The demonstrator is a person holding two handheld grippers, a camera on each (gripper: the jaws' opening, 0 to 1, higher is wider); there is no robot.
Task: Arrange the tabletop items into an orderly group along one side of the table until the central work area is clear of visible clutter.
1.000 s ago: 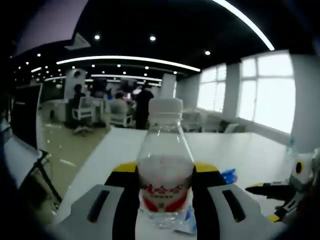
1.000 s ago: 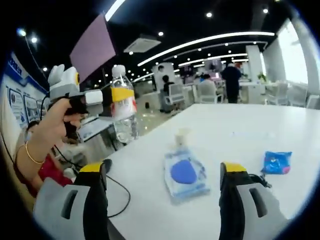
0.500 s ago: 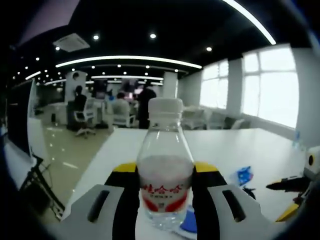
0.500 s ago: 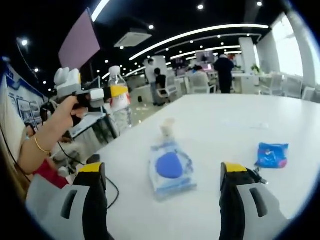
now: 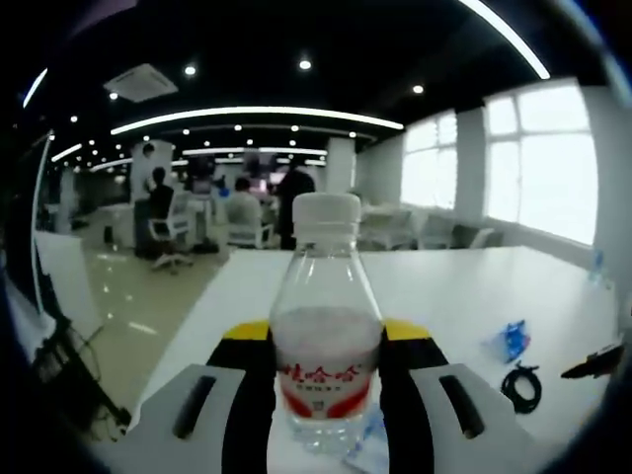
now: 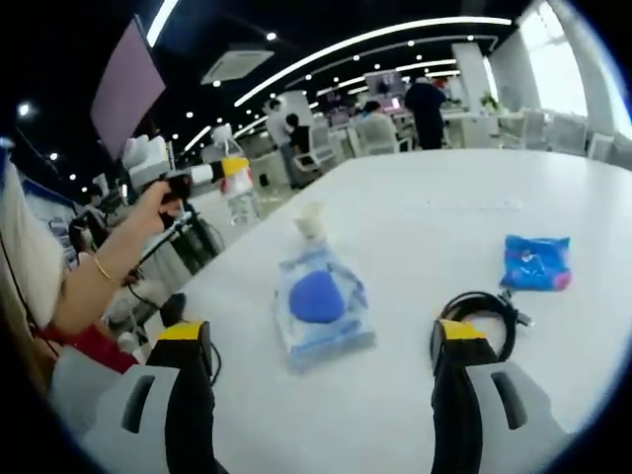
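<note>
Left tongs [image 5: 326,395]: I have them clamped on the bottle [image 5: 326,346], upright, held above the worktop [image 5: 444,286] near its edge.
Right tongs [image 6: 316,395]: I hold them spread wide and empty, low over the worktop.
Pouch [image 6: 318,304]: straight ahead between my right jaws, long axis pointing away, nearer this hand.
Cable [image 6: 479,308]: just ahead of the right jaw.
Blue packet [image 6: 536,263]: farther off, to the right.

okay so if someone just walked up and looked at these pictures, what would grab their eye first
First the clear water bottle with a white cap and red label, clamped upright between the left gripper jaws, dead centre in the left gripper view. Next, in the right gripper view, the clear pouch with a blue disc inside lying on the white table ahead of the open right gripper, with a blue packet and a coiled black cable farther right.
</note>
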